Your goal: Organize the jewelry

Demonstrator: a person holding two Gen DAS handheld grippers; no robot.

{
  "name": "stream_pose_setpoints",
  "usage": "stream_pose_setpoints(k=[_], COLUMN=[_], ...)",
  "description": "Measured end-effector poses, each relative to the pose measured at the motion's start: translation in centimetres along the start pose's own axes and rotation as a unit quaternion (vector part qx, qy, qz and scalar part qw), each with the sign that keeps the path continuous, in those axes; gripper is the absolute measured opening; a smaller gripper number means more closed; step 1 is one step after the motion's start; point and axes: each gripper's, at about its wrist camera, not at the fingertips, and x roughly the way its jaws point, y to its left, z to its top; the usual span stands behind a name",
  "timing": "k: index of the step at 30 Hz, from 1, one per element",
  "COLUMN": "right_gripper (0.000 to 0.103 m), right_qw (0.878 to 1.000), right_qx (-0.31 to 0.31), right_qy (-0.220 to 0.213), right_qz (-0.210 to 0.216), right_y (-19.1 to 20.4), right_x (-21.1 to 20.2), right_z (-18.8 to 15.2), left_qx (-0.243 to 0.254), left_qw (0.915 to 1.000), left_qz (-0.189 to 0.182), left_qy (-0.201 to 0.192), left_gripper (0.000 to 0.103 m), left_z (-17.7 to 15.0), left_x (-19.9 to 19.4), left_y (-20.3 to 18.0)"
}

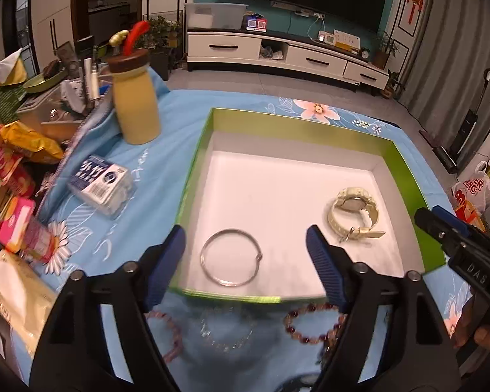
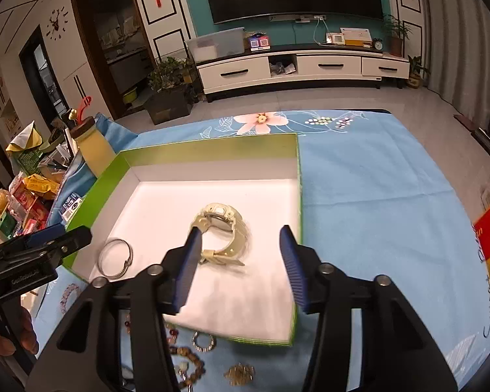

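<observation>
Blue floral cloth covers your desk [image 2: 375, 179]; both tools, left tool [image 1: 245, 261] and right tool [image 2: 241, 271], hang released, empty. Reaching for the dark-red beaded bracelet [image 1: 310, 323], you risk snagging the green-rimmed white box [image 1: 232, 295] at its near edge.

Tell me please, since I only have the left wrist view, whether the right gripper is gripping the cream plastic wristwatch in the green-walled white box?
Observer: No, the right gripper is open; the cream plastic wristwatch lies unclamped on the floor of the green-walled white box.
Operator: Thank you. Is any jewelry hidden behind my right-hand finger?
Observer: Yes, a small gold filigree ornament lies on the blue cloth, just outside the box's near wall.
</observation>
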Motion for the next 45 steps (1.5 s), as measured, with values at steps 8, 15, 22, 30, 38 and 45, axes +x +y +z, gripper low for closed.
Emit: stream_pose_setpoints(k=[8, 15, 22, 30, 38, 45], right_gripper=[0.076, 0.091, 0.095, 0.097, 0.099, 0.099], right_qw=[1.0, 1.0, 0.999, 0.997, 0.996, 0.997], right_qx=[0.011, 0.02, 0.029, 0.05, 0.065, 0.061], right_qy=[0.0, 0.008, 0.033, 0.066, 0.056, 0.054], right_qz=[-0.008, -0.01, -0.008, -0.012, -0.01, 0.001], right_y=[-0.2, -0.4, -0.7, -1.4, -1.8, -1.3], right_x=[-3.2, -6.0, -8.1, -9.6, -12.0, -13.2], right_z=[-1.3, -3.1, -6.9, -11.3, -13.0, -13.8], left_qx=[-0.009, -0.007, -0.014, -0.026, -0.027, -0.02], left_qw=[0.9998, 0.9993, 0.997, 0.9931, 0.9917, 0.9925], left_qz=[0.01, 0.007, -0.008, -0.028, -0.032, -0.031], left_qy=[0.016, 0.037, 0.075, 0.111, 0.122, 0.116], left_gripper=[0.099, 0.101, 0.101, 0.101, 0.101, 0.101], left_z=[-2.5, -5.0, -8.8, -12.3, -13.7, -14.3], left_x=[-2.5, -4.2, -5.0, -5.6, -6.8, -8.2], left_y=[1.2, 1.1, 0.6, 0.3, -0.2, -0.8])
